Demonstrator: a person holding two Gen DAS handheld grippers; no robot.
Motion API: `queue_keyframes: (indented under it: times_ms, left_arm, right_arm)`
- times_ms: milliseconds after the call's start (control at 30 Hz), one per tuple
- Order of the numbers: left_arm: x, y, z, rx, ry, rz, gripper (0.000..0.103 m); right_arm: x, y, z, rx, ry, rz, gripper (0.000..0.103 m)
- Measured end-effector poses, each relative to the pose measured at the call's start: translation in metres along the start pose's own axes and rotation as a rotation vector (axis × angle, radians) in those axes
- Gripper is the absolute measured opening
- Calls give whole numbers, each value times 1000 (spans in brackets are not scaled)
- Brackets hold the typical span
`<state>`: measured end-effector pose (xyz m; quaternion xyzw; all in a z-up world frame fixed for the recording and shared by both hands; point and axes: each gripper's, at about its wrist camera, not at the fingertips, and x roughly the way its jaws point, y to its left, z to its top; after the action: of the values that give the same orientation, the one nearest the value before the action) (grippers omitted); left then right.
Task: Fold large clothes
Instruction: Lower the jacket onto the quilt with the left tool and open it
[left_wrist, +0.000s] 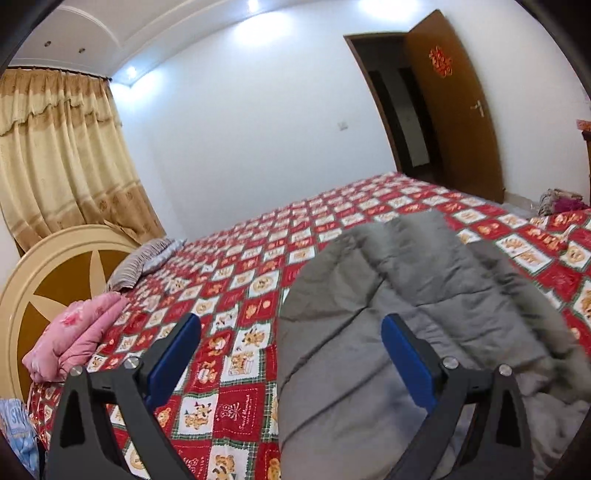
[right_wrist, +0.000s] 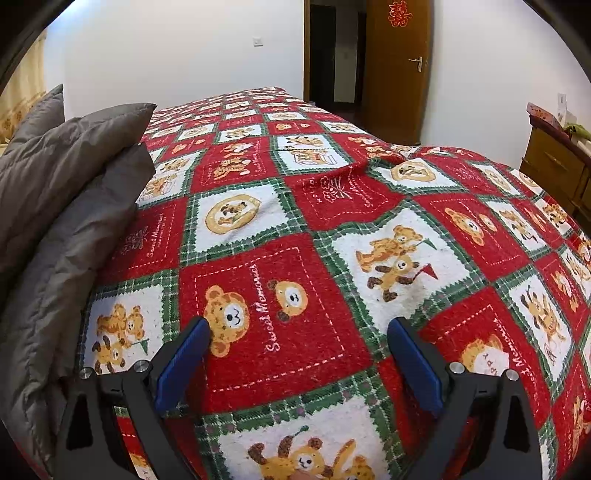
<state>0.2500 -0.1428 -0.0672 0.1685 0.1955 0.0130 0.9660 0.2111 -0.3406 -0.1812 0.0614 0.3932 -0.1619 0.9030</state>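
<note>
With both the left gripper (left_wrist: 291, 354) and right gripper (right_wrist: 298, 360) wide open and empty above the bedspread (right_wrist: 295, 240), the grey coat (left_wrist: 388, 314) lies part-folded on the bed, so a fresh grasp on its edge seems due.

Item count, both views combined:

- Claws: two, the left claw (left_wrist: 291, 325) and the right claw (right_wrist: 298, 328).
- Grey padded garment (left_wrist: 388, 314): one.
- Bed (left_wrist: 258, 258) with patchwork bedspread: one.
- Pink folded quilt (left_wrist: 74, 336): one.
- Striped pillow (left_wrist: 142, 262): one.
- Door (left_wrist: 454, 110): one.
- Curtain (left_wrist: 62, 155): one.
- Wooden dresser (right_wrist: 557, 166): one.
</note>
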Motion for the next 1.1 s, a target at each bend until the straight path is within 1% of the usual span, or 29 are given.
queue_keyframes:
  times_ms: [67,133,200,300,367,400,467,533,567,600,633,667,767,867,967,1033,1100]
  left_arm:
    - [12,-4,-3,13,20,7,100]
    - [19,-8,-6,26,38,8,100]
    - [24,-11,-7,27,60,-9,100]
    - [24,-21,-9,37,80,-34,100]
    - [23,-33,-13,66,79,-45,101]
    - [23,-38,-15,79,75,-45,101]
    - [21,-48,-19,107,70,-54,101]
    - [18,-48,-16,128,61,-43,101]
    - [16,-43,-12,121,57,-43,101]
    - [14,-37,-8,103,52,-47,101]
    - [11,-27,-2,74,44,-49,101]
    - [9,-18,3,51,37,-39,103]
    - [16,8,15,4,27,9,103]
    - [40,28,17,-25,63,62,103]
    - [66,41,13,-76,127,58,103]
    - [78,41,8,-106,166,41,103]
    - [83,36,2,-115,188,24,103]
  right_arm:
    - [-1,0,3,10,9,18,97]
    - [-4,1,10,34,12,55,97]
    - [-11,5,19,31,-4,62,97]
    - [-25,15,39,19,-48,65,97]
    - [-39,20,56,36,-89,72,97]
    - [-49,23,68,56,-120,86,97]
    - [-62,30,84,69,-152,115,97]
    - [-76,49,104,52,-177,160,96]
    - [-79,56,108,40,-180,172,95]
    - [-83,70,117,12,-178,191,93]
    - [-86,80,121,-11,-176,201,90]
    - [-86,90,126,-33,-174,205,89]
    - [-86,119,139,-84,-173,207,88]
    - [-82,143,149,-114,-153,215,86]
    - [-76,167,158,-141,-124,223,84]
    - [-73,181,163,-158,-103,226,84]
    - [-66,193,163,-173,-69,233,84]
